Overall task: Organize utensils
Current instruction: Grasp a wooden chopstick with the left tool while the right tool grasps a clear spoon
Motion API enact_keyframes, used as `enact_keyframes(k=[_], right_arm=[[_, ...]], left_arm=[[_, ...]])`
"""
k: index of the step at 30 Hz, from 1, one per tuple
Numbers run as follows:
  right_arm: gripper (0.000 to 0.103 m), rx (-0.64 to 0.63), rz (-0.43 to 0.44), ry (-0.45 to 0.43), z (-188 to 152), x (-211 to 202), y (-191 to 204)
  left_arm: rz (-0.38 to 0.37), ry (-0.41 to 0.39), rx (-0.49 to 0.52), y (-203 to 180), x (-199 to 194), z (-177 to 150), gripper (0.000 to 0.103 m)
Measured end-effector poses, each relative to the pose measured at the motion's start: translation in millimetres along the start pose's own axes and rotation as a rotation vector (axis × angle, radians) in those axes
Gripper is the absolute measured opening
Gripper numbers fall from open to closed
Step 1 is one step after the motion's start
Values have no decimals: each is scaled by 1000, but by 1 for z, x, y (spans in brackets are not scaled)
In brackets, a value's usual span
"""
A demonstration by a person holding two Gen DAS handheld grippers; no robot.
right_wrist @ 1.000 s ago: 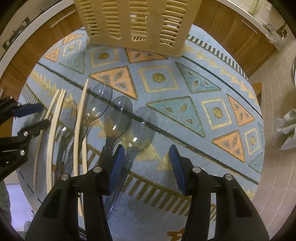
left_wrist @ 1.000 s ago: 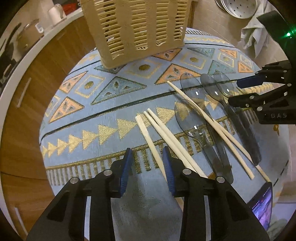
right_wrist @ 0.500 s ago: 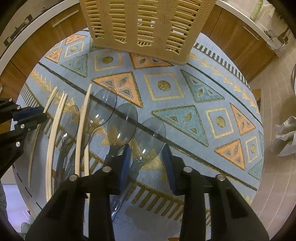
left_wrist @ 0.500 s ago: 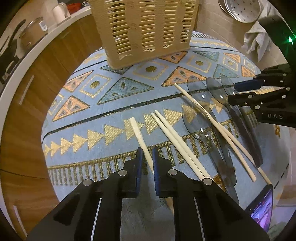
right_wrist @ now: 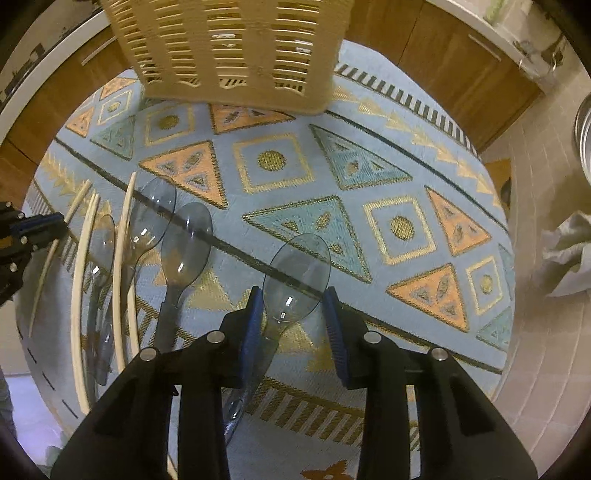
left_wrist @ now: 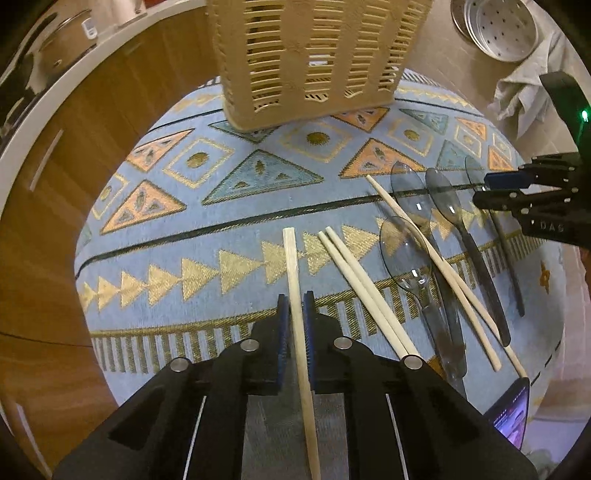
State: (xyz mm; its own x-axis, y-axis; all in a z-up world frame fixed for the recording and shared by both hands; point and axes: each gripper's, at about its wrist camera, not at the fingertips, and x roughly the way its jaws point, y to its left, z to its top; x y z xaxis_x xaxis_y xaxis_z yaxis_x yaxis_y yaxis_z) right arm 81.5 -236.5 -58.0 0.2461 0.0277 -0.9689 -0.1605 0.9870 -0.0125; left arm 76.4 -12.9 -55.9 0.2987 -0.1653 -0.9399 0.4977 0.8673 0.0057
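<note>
My left gripper (left_wrist: 294, 312) is shut on one pale chopstick (left_wrist: 293, 266) and holds it over the blue patterned cloth. Three more chopsticks (left_wrist: 354, 280) and several smoky clear plastic spoons (left_wrist: 402, 243) lie to its right. A beige slotted utensil basket (left_wrist: 310, 59) stands at the far side of the cloth. My right gripper (right_wrist: 295, 314) has its pads wide apart around a clear spoon (right_wrist: 297, 275) that looks lifted, its handle lying against the left pad. I cannot tell how it is held. Two spoons (right_wrist: 184, 240) and chopsticks (right_wrist: 120, 258) lie to the left.
The cloth covers a round table (left_wrist: 129, 266) with wooden cabinets (left_wrist: 74, 122) behind. A metal steamer tray (left_wrist: 498, 26) and a grey rag (left_wrist: 524, 92) lie on the floor to the right. A phone (left_wrist: 511, 421) sits at the table's near right edge.
My left gripper shut on the leftmost chopstick and swung it straight. My right gripper narrowed around the rightmost spoon, then widened; the spoon moved right, away from the others.
</note>
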Motion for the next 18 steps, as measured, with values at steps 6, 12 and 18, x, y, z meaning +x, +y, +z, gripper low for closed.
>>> enact_keyframes(k=[6,12,18], right_arm=[[31,14,36,23,16,7,-14],[31,0,38,20,29,15,-21],[30,-56,5,-12,28,10,-7]], left_arm=[[-20,58,31,2,9,23,23],[-19,122,92,-1,15,36,17],[69,145,192,-26,19,40,10]])
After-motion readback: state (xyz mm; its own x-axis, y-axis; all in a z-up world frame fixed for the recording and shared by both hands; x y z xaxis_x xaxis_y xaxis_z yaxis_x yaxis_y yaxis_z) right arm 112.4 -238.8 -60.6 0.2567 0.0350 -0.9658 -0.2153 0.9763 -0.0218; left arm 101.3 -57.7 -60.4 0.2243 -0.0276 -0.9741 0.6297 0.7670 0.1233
